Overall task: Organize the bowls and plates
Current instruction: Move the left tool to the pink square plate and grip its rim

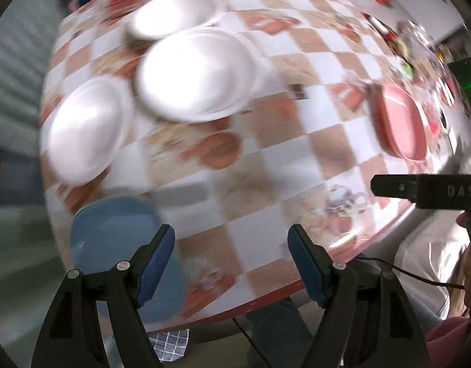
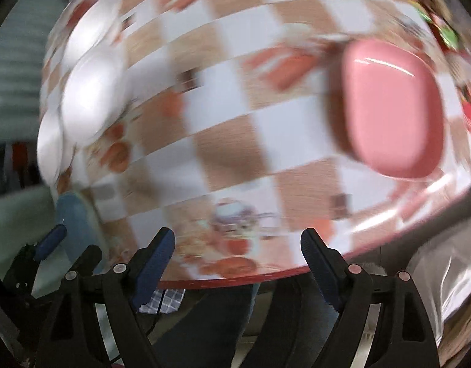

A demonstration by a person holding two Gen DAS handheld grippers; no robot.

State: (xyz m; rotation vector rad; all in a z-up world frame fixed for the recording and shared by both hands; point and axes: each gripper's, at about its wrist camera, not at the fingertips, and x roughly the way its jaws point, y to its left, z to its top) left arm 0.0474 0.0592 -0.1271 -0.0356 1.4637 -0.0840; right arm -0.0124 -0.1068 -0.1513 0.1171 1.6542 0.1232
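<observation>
Both views are motion-blurred. On the checkered table lie three white dishes: a middle plate, a left one and a far one. A blue plate sits at the near left edge, just beyond my left gripper, which is open and empty. A pink rounded plate lies at the right; in the right wrist view the pink plate is ahead and right of my open, empty right gripper. The white dishes and blue plate show at its left.
The table's red near edge is just below both grippers. Cluttered colourful items stand at the far right. A checked cloth hangs below the table. The right gripper's body shows at the left view's right side.
</observation>
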